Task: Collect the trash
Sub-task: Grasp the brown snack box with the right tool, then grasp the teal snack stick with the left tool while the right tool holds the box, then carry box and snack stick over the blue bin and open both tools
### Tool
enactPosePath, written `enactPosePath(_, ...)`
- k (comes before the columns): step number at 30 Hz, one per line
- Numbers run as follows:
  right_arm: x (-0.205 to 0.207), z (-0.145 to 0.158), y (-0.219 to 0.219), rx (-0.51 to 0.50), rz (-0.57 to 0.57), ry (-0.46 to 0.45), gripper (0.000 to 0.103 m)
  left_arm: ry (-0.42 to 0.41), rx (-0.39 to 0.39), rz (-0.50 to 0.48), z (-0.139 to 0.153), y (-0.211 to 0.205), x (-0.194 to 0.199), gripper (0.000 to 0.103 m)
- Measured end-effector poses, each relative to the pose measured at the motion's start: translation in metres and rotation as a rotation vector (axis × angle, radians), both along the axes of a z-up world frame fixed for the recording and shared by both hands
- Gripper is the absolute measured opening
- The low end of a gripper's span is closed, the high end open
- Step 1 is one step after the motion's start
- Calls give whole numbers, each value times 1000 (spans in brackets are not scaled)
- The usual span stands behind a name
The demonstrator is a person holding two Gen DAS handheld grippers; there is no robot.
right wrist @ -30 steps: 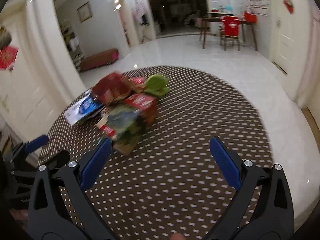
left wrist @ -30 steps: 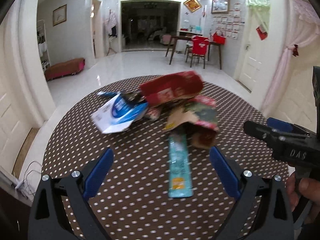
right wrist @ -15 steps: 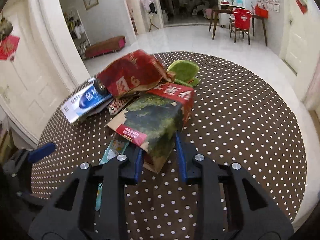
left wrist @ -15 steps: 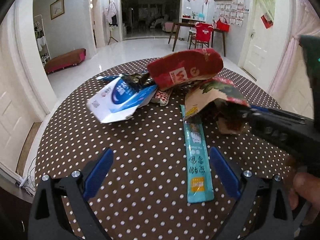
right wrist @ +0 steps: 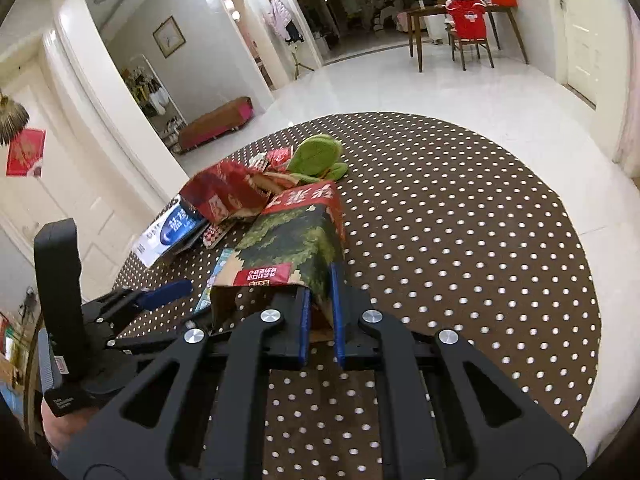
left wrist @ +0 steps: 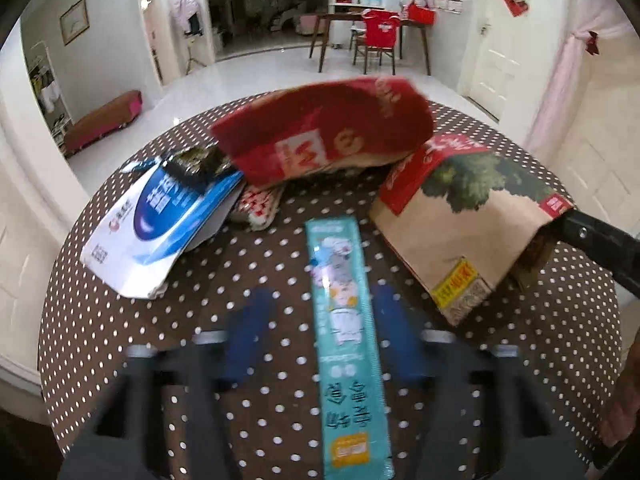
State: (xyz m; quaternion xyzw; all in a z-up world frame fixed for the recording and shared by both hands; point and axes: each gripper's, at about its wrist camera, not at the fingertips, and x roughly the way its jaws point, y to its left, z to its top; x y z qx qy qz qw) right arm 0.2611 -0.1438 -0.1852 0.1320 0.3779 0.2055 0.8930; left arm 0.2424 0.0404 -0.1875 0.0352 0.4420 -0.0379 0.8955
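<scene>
The left gripper (left wrist: 320, 336) has narrowed, still apart, astride the long teal sachet (left wrist: 347, 344) on the round brown polka-dot tablecloth (right wrist: 460, 240) (white-tiled room), while the right gripper (right wrist: 320, 312) pinches the brown-and-green paper bag (right wrist: 296, 248).

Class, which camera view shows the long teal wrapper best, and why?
The left wrist view: the teal wrapper lies full length, unobstructed, between the left tool's blurred fingers. The right wrist view shows only a sliver of it beside the paper bag gripped by the right tool.
</scene>
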Motion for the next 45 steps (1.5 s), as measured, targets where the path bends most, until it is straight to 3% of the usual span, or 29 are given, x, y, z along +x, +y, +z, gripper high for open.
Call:
enactPosePath(7, -6, 8, -30, 72, -4, 0, 8, -9, -59, -18, 1, -5, -15, 26)
enactPosePath(12, -8, 5, -26, 15, 14, 1, 12, -24, -101, -21, 1, -7, -32, 26)
enactPosePath(17, -2, 0, -14, -23, 30, 2, 9, -36, -114, -15, 0, -8, -46, 26)
enactPosePath(22, -13, 15, -22, 10, 16, -54, 5, -70, -127, 0, 11, 0, -59, 26)
enactPosePath(33, -33, 55, -77, 70, -33, -119, 5, -147, -176, -36, 49, -21, -70, 26)
enactPosePath(41, -55, 77, -127, 69, -121, -172, 5, -198, -202, -111, 74, -64, -61, 26)
enactPosePath(45, -67, 82, -173, 65, -205, -183, 5, -210, -220, -171, 83, -95, -55, 26)
